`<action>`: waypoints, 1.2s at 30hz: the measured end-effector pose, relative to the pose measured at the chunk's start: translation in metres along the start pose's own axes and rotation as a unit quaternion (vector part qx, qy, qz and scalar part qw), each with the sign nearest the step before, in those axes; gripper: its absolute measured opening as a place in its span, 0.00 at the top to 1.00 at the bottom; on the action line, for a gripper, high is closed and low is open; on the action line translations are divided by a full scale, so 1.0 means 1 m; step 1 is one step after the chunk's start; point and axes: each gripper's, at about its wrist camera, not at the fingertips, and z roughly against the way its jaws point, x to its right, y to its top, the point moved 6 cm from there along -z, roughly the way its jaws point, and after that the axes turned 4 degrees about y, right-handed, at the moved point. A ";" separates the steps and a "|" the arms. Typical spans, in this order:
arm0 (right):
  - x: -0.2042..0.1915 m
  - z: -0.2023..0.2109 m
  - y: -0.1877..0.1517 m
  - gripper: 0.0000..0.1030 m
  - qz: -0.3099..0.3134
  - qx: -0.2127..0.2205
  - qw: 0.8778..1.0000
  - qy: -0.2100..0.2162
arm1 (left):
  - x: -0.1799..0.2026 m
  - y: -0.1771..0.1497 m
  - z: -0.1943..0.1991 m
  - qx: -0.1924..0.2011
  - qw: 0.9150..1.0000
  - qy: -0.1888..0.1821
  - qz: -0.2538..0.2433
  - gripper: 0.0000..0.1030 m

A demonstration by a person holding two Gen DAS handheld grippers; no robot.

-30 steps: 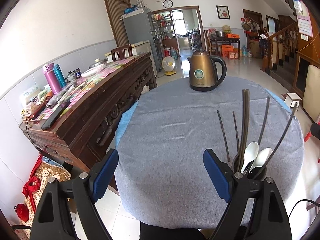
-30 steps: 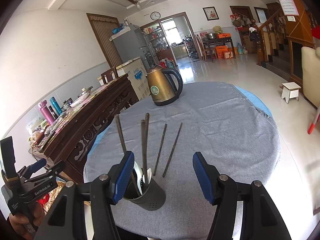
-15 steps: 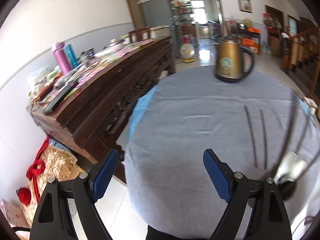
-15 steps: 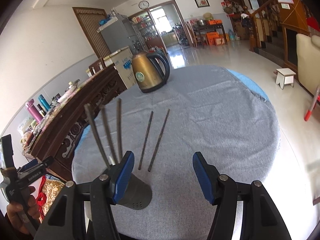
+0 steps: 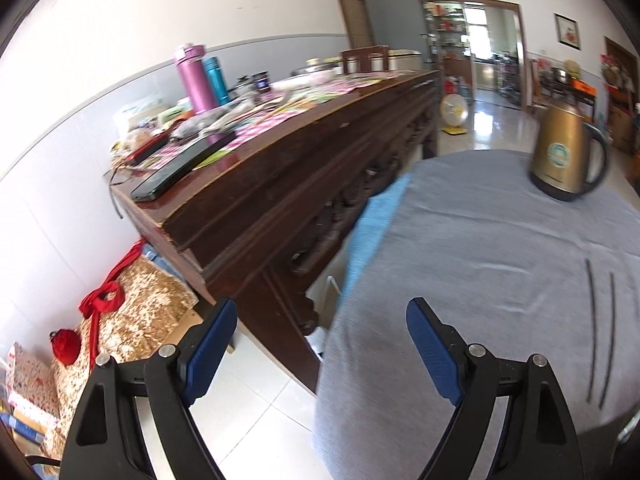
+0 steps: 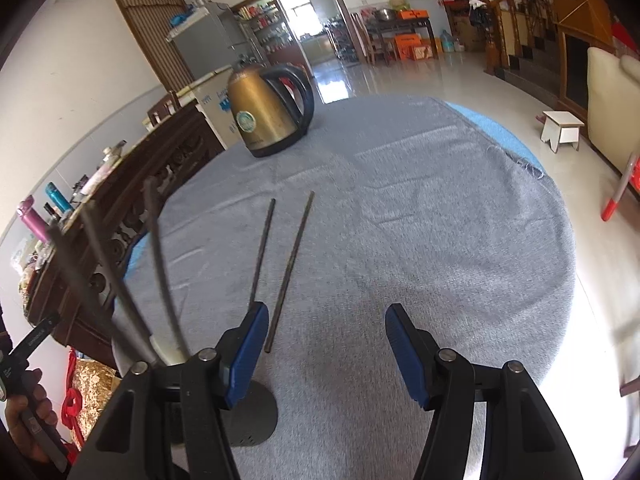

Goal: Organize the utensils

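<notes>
Two dark chopsticks (image 6: 294, 264) lie side by side on the grey tablecloth (image 6: 420, 240), just ahead of my right gripper (image 6: 324, 344), which is open and empty. A dark utensil holder (image 6: 252, 412) with several chopsticks (image 6: 120, 280) standing in it sits low left, partly behind my right gripper's left finger. My left gripper (image 5: 320, 344) is open and empty, over the table's left edge and the floor. The two loose chopsticks show at its far right (image 5: 600, 332).
A gold kettle (image 6: 268, 108) stands at the table's far side. A long dark wooden sideboard (image 5: 280, 184) crowded with bottles and clutter runs along the wall to the left. A small white stool (image 6: 562, 128) stands on the floor to the right.
The left gripper has swung left, away from the holder, and now faces the sideboard and table edge. The right gripper has moved forward and right, so the holder now lies at its lower left.
</notes>
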 end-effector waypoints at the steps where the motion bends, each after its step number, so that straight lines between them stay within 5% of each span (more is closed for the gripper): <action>1: 0.001 -0.005 0.001 0.38 -0.002 -0.004 1.000 -0.002 | -0.005 0.002 -0.005 -0.001 1.000 0.007 0.007 0.16; 9: 0.004 -0.034 0.015 0.38 -0.017 -0.023 1.000 -0.002 | -0.029 -0.004 -0.042 -0.045 0.998 0.025 0.047 0.16; 14: 0.001 -0.046 0.019 0.38 -0.014 -0.031 0.999 -0.003 | -0.033 -0.027 -0.068 -0.099 0.993 0.021 0.055 0.16; 26: -0.001 -0.050 0.022 0.38 -0.009 -0.033 0.999 -0.022 | -0.095 -0.089 -0.101 -0.137 0.986 0.065 0.062 0.16; 36: -0.003 -0.065 0.023 0.38 -0.027 -0.046 0.997 -0.049 | -0.102 -0.141 -0.154 -0.184 0.982 0.041 0.013 0.16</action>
